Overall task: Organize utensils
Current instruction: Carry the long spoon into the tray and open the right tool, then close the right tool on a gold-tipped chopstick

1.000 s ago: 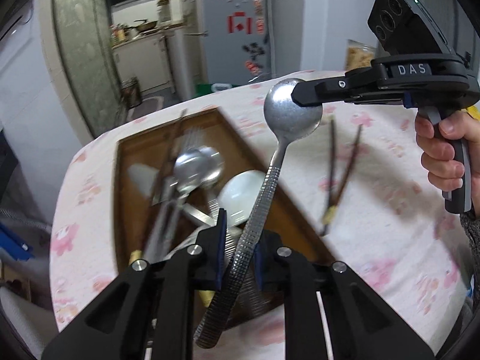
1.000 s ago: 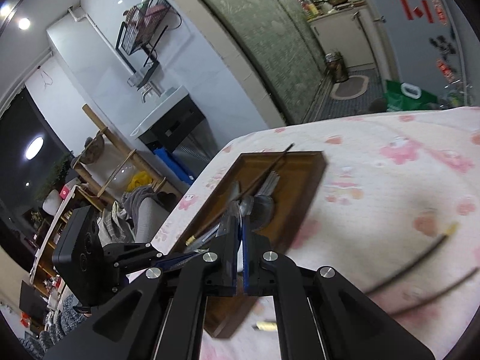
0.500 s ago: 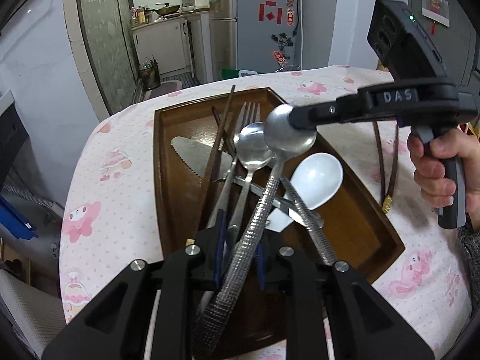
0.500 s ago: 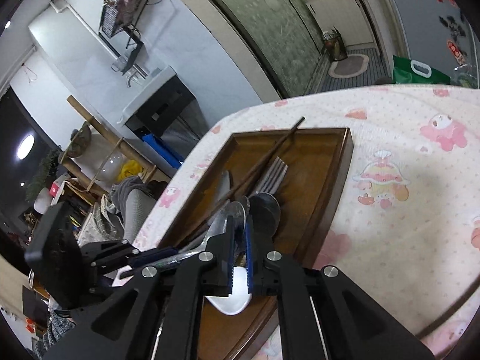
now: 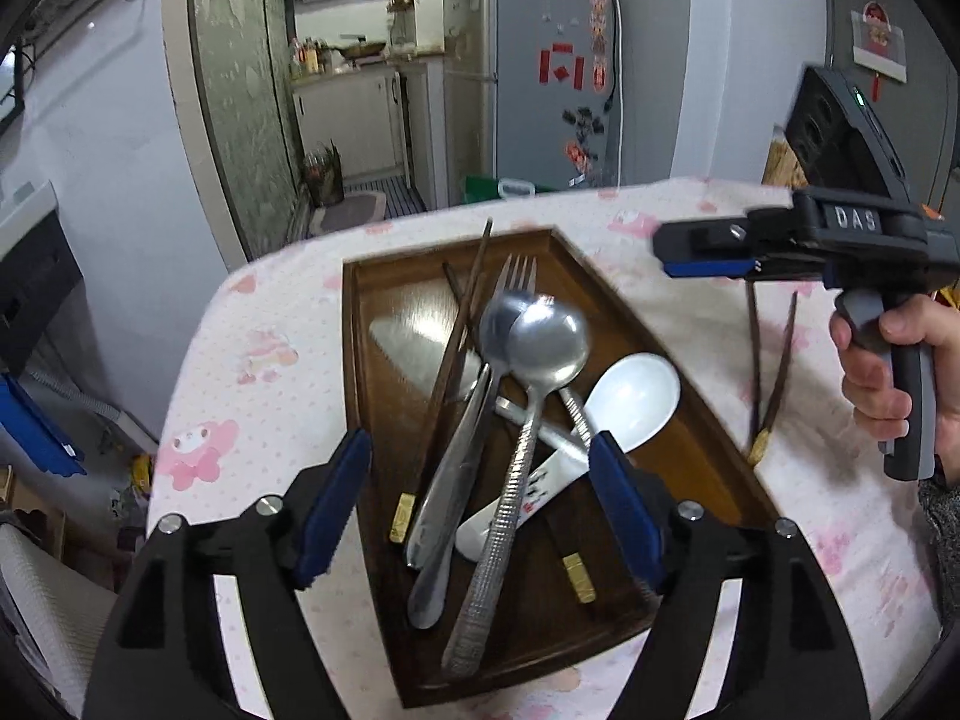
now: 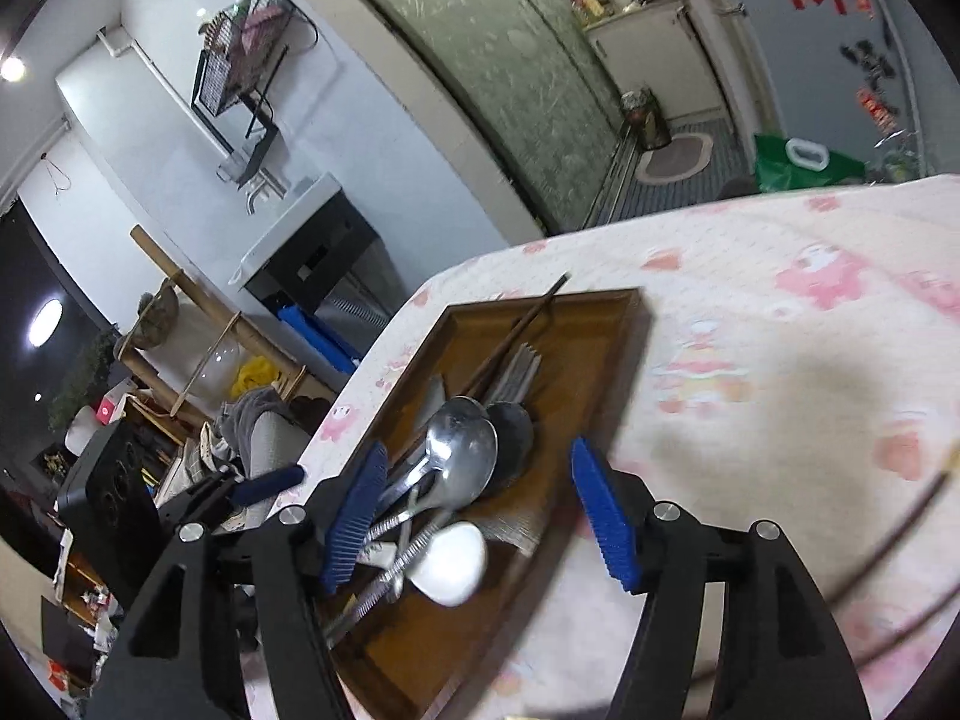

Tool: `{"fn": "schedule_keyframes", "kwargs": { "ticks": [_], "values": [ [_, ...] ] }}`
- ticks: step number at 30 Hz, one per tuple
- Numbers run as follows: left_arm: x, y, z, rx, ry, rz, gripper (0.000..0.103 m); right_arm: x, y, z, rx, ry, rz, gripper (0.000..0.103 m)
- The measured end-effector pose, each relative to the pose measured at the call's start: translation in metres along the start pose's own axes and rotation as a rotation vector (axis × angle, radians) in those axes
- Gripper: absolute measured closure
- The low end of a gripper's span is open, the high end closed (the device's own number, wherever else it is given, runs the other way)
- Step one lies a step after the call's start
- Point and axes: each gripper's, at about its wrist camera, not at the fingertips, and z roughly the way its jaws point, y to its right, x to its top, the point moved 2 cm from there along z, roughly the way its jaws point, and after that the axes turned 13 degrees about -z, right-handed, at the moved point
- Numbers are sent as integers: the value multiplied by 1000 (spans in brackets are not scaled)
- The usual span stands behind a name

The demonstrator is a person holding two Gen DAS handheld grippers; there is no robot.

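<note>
Steel textured-handle spoon (image 5: 528,420) lies in the wooden tray (image 5: 384,420); your left gripper (image 5: 480,498) and right gripper (image 6: 480,510) have just opened their jaws wide, holding nothing.

One wooden tray (image 5: 384,420) on the table; in it two metal spoons (image 5: 543,348), one white ceramic spoon (image 5: 630,396), one fork (image 5: 519,276), two dark chopsticks (image 5: 456,330); two more chopsticks (image 5: 765,372) lie outside it on the cloth.
</note>
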Motion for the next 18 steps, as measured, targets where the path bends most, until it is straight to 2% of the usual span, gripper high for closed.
{"fn": "schedule_keyframes", "kwargs": {
  "ticks": [6,11,13,15,18],
  "values": [
    [-5,46,-11,-118,2,58,24,-19,39,-66,-82,44,48,37],
    [-27,110,2,-202,-55,203,25,-43,69,-103,-128,69,96,37],
    [-35,127,13,-189,-75,256,30,-52,79,-112,-138,69,110,37],
    [-41,140,28,-186,-118,287,47,-58,85,-116,-144,70,119,37],
    [-44,148,43,-185,-157,300,57,-62,94,-120,-143,75,129,37]
  ]
}}
